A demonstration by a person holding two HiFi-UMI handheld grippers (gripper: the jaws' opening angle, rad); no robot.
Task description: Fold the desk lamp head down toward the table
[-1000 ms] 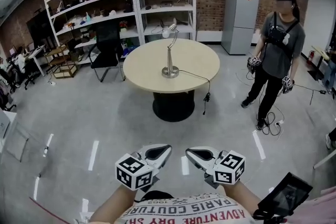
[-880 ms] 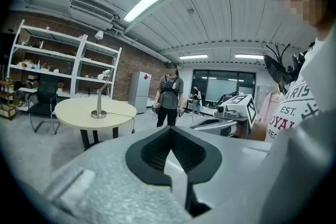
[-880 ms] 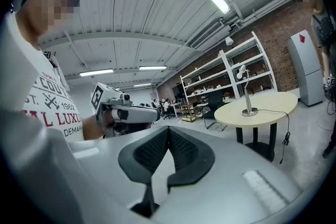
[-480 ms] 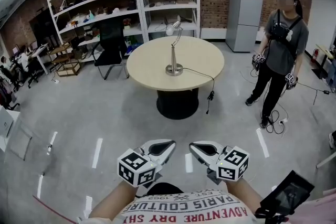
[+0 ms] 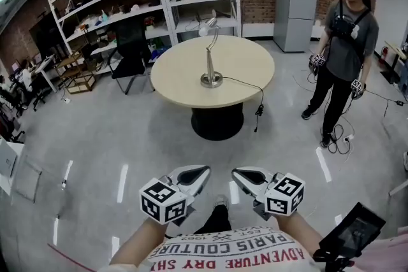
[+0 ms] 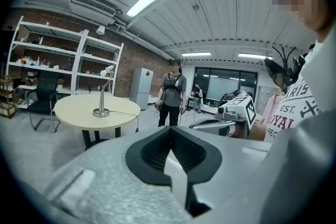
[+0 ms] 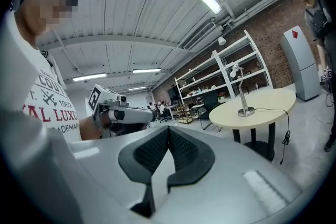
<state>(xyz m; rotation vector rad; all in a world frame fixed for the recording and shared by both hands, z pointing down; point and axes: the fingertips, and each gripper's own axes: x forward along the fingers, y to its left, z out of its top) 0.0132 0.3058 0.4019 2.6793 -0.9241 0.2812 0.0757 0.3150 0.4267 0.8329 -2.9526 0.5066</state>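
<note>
A silver desk lamp stands upright on a round beige table, its white head raised at the top of the arm. It also shows far off as the lamp in the left gripper view and the lamp in the right gripper view. My left gripper and right gripper are held side by side close to my body, well short of the table. Both are shut with nothing between the jaws. A black cord runs from the lamp's base over the table's edge.
A person with a gripper in each hand stands right of the table. Metal shelves and a black chair are behind the table, a grey fridge at the back right. Grey floor lies between me and the table.
The table and lamp look slightly nearer and lower in the head view; both grippers have shifted forward with me. Their jaws have stayed shut.
</note>
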